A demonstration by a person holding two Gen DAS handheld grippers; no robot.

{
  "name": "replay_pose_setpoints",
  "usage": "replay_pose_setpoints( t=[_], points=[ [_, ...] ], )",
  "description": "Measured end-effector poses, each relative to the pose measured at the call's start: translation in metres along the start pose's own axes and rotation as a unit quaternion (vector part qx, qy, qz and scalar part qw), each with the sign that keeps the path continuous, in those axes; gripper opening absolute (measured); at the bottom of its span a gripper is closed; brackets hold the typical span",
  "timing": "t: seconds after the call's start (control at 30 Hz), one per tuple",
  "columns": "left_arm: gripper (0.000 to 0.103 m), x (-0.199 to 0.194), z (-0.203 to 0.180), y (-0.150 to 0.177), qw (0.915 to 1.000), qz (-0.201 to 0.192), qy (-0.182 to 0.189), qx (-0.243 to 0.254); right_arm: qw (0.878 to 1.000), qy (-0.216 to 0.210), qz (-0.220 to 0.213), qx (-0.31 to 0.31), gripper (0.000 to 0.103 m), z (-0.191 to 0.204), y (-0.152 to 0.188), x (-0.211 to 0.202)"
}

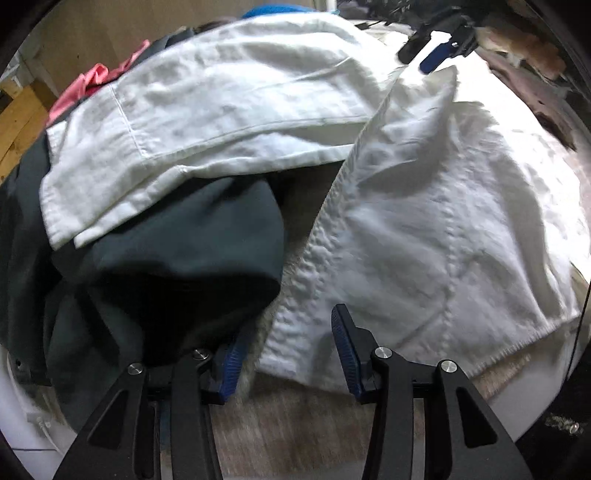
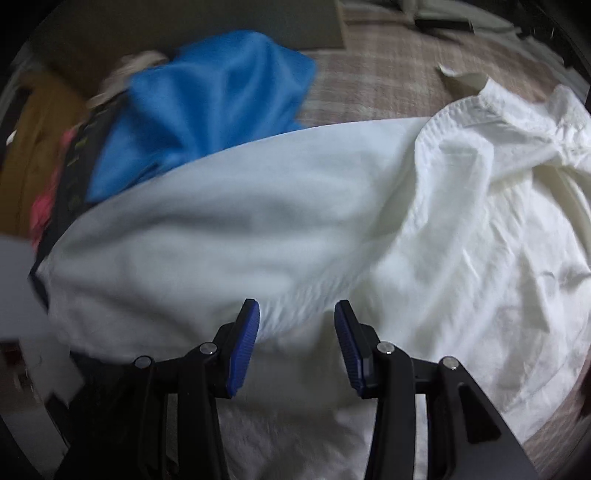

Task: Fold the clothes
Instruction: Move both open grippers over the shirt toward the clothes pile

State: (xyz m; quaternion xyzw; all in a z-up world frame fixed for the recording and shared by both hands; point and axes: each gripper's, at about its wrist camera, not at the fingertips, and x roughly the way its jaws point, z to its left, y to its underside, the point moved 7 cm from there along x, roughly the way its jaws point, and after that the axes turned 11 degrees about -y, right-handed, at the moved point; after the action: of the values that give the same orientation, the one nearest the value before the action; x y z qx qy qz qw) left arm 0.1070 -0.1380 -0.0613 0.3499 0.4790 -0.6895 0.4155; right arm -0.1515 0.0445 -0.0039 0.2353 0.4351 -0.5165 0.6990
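White trousers lie spread on a bed, one leg running long and flat away to the left over a dark green garment, the other leg doubled back toward the viewer, its hem nearest the left gripper. That hem lies just ahead and slightly right of the left gripper's fingers, which stand spread with nothing between them. The right gripper, also spread and empty, hovers over the broad middle of the white cloth, and appears in the left view beyond the raised corner of the doubled leg. The left gripper is judged the nearer to a free edge. Beyond the trousers lie a blue garment and a pink one, in a heap. The surface is a checked bedcover, soft and yielding; a wooden wall rises behind the heap.
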Motion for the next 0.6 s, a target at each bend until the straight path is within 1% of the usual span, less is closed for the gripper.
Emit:
replay_pose_setpoints(
  t=[0.03,0.1,0.17,0.2,0.23,0.27,0.37,0.4,0.5,0.57,0.6],
  points=[
    [0.043,-0.005,-0.001,0.004,1.0000,-0.005,0.004,0.002,1.000,-0.006,-0.008,-0.022,0.042,0.004,0.013,-0.013],
    [0.043,-0.015,-0.004,0.011,0.9998,-0.015,0.012,0.006,0.998,0.000,-0.038,-0.058,0.042,0.000,0.056,-0.050],
    [0.043,-0.028,-0.003,0.018,0.9993,-0.022,0.030,-0.004,0.996,0.017,-0.036,-0.075,0.041,-0.017,0.110,-0.071],
    [0.043,-0.034,-0.001,0.023,0.9988,-0.024,0.041,-0.010,0.997,0.025,-0.028,-0.071,0.039,-0.027,0.135,-0.073],
    [0.043,-0.041,0.000,0.027,0.9981,-0.025,0.053,-0.016,0.997,0.036,-0.022,-0.062,0.032,-0.039,0.158,-0.073],
    [0.043,-0.046,0.004,0.030,0.9980,-0.030,0.053,-0.020,0.997,0.045,-0.019,-0.052,0.030,-0.049,0.173,-0.068],
    [0.043,-0.050,0.021,0.036,0.9974,-0.031,0.058,-0.030,0.997,0.071,-0.011,-0.024,0.030,-0.080,0.220,-0.053],
    [0.043,-0.060,0.016,0.025,0.9973,-0.032,0.060,-0.027,0.997,0.076,-0.008,-0.025,0.030,-0.083,0.226,-0.048],
    [0.043,-0.065,0.012,0.020,0.9983,-0.033,0.047,-0.007,0.995,0.094,0.000,-0.028,0.030,-0.094,0.245,-0.034],
    [0.043,-0.080,0.011,0.024,0.9979,-0.040,0.051,0.005,0.992,0.127,0.017,-0.022,0.030,-0.106,0.274,-0.055],
    [0.043,-0.096,0.018,0.028,0.9974,-0.045,0.056,0.011,0.989,0.143,0.025,-0.019,0.030,-0.111,0.289,-0.065]
  ],
)
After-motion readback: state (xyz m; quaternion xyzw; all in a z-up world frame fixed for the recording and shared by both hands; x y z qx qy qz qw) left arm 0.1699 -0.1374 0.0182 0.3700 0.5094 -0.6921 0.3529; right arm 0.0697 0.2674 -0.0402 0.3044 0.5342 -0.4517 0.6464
